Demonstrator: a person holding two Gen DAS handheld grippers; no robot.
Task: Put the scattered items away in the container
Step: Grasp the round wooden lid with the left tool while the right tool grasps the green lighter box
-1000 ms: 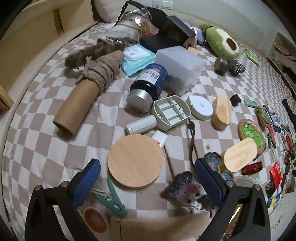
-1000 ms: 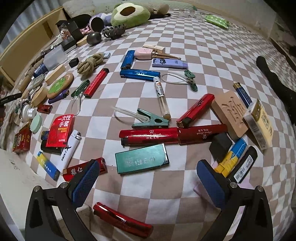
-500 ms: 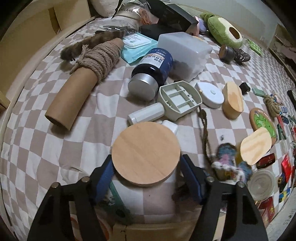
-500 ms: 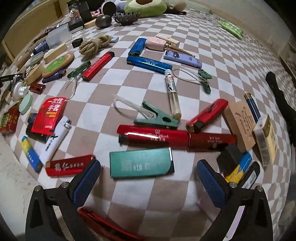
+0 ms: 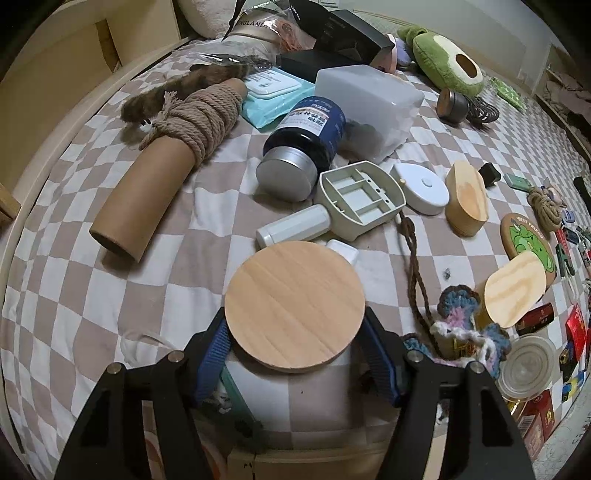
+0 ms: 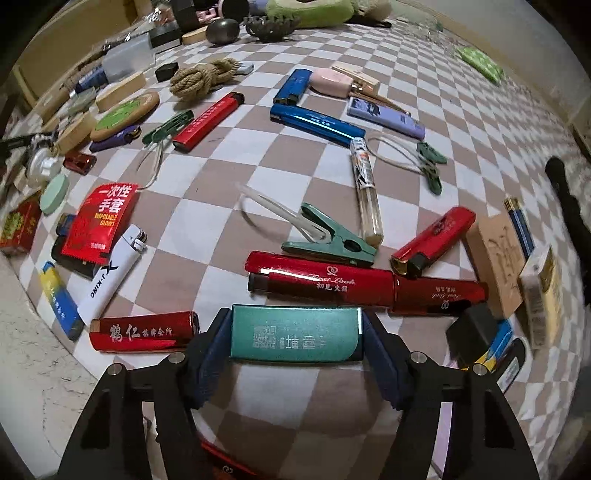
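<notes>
Two grips hold at once on the checkered bed [image 5: 92, 295]: our left gripper [image 5: 295, 360] has its jaws closed on the round wooden lid [image 5: 294, 304], low centre of frame, while our right gripper [image 6: 295, 350] clamps the teal lighter [image 6: 295, 334] by its ends, long axis lying crosswise between the jaws. We see no container for certain.

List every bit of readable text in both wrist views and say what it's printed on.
"ENGLAND": clear bag at the back of the left view.
"BEST FRIEND": green round coaster.
"DISPOSABLE GLOVES", under Chinese characters: red packet.
"X J-KING": white lighter.
"鹤仁", then smaller characters: red lighter.
"初见 火锅": long red lighter.
Too small or blurred: blue bottle label, teal lighter engraving.
</notes>
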